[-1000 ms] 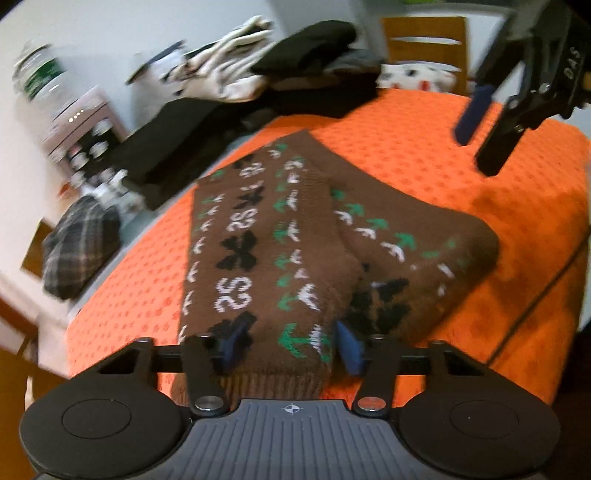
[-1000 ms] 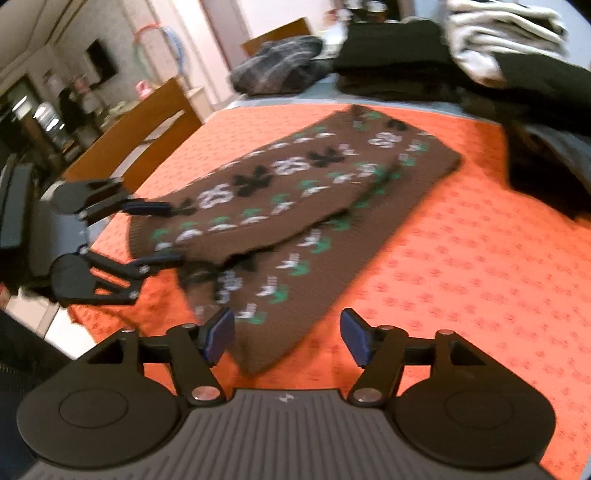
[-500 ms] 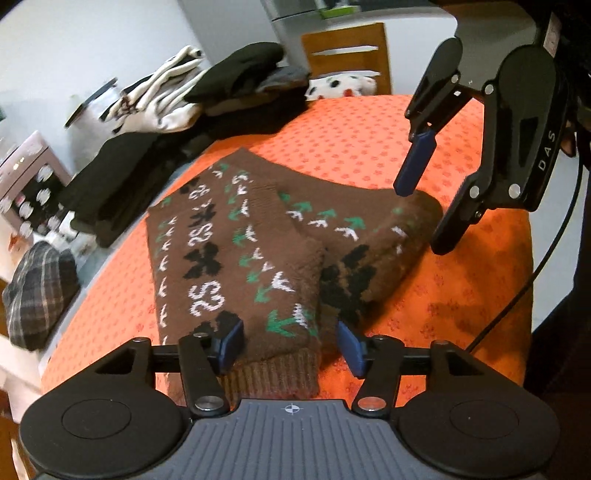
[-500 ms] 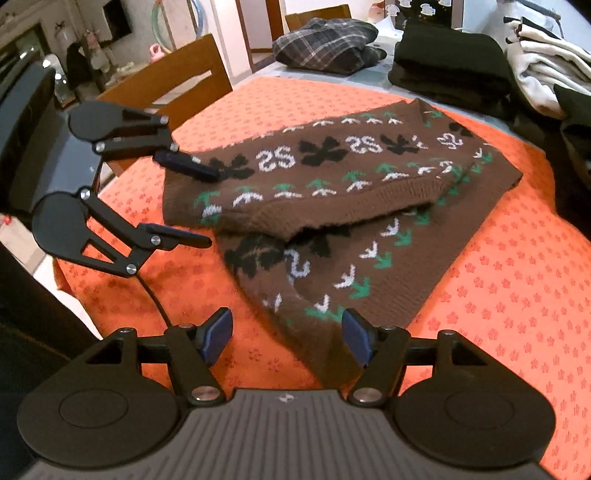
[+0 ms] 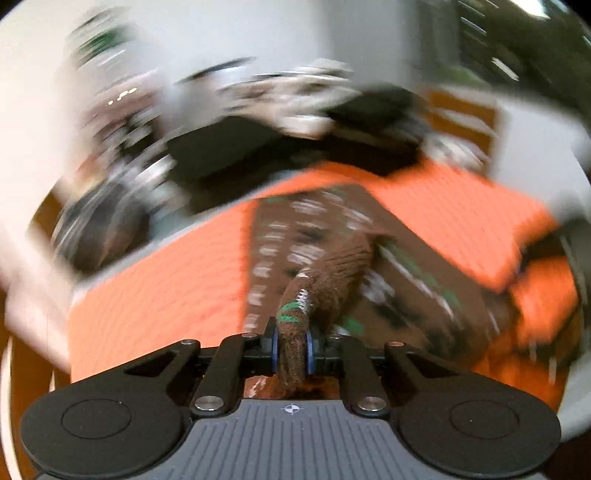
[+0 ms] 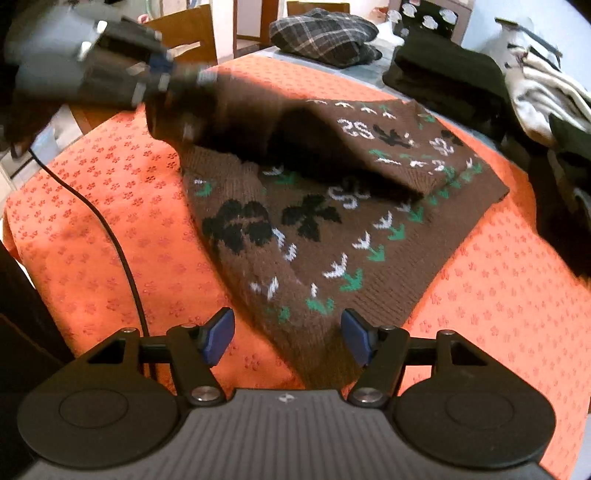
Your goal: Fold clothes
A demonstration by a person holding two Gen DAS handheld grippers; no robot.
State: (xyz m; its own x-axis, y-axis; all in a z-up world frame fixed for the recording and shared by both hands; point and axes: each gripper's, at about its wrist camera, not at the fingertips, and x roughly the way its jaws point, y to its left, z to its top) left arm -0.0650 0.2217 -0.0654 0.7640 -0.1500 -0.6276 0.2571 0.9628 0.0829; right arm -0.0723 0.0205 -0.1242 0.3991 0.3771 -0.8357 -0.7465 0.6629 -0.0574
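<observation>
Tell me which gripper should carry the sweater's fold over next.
Left. The left gripper is already shut on the brown sweater, its top layer lifted. The right gripper is open, holding nothing, over the near hem.

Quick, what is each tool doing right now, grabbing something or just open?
Left tool: closed, pinching a bunched fold of the brown patterned knit sweater.
Right tool: open, holding nothing, its tips over the sweater's near edge.

An orange cloth with a small flower print (image 6: 498, 295) covers the table. Wooden chairs (image 6: 184, 33) stand at its far edge, with a pale wall (image 5: 207, 33) beyond. Along the table's rim lie a folded plaid garment (image 6: 325, 33), dark clothes (image 6: 443, 70) and a cream garment (image 6: 543, 88).
</observation>
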